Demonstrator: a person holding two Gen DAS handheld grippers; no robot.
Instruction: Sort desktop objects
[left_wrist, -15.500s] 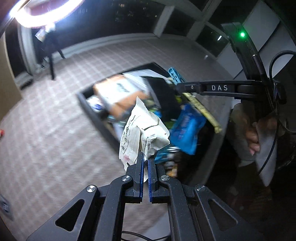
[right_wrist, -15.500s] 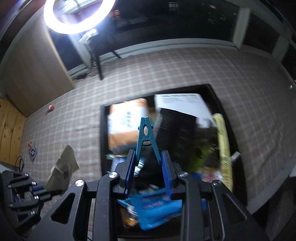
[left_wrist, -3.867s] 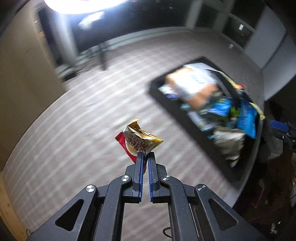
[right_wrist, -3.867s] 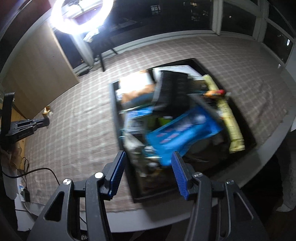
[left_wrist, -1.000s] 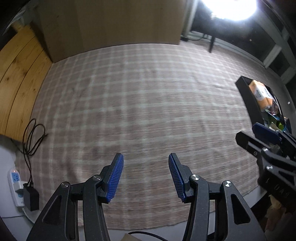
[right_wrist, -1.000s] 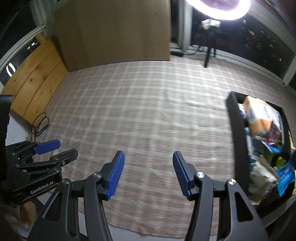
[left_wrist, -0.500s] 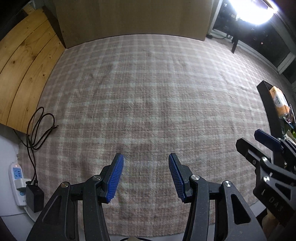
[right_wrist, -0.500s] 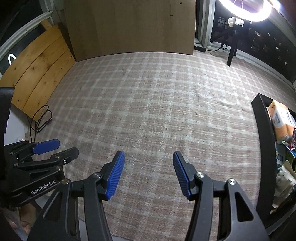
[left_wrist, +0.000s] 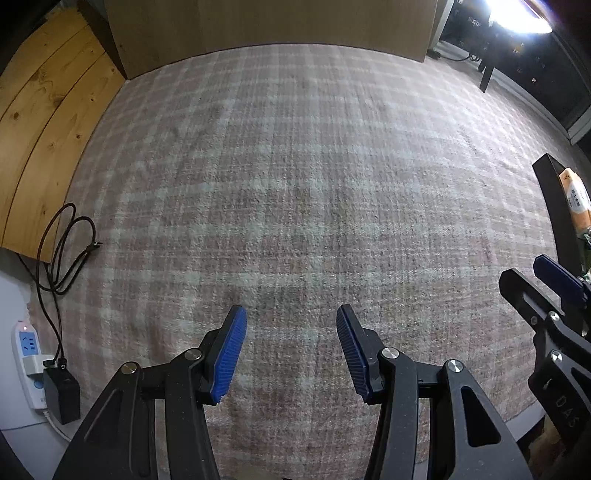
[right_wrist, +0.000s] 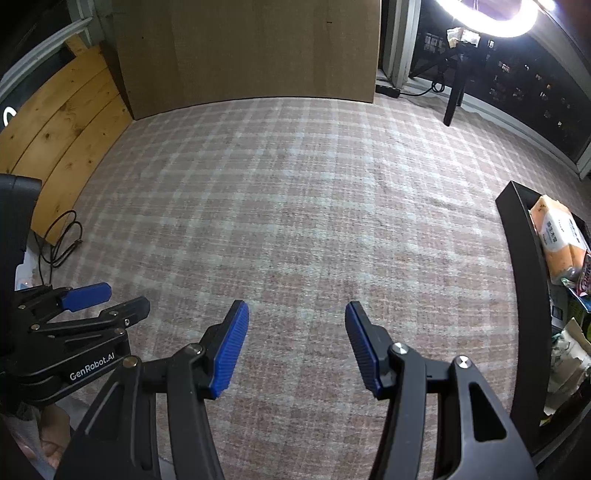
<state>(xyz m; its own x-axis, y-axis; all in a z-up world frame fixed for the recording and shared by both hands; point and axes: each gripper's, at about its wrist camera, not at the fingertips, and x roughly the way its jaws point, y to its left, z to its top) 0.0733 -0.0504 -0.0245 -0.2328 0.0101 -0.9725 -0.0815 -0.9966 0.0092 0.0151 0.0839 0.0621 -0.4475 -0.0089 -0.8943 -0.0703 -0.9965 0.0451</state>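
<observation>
We have both tools empty and spread: left tool (left_wrist: 290, 350), right tool (right_wrist: 295, 347), side by side over the bare plaid cloth (right_wrist: 295, 221) on the counter. The sorted stuff sits in the black tray (right_wrist: 524, 277) at the right edge, orange pack (right_wrist: 557, 236) on top. No loose item shows on the cloth, so we judge the sorting done or nearly. Next move: check for leftovers, otherwise park both tools.
</observation>
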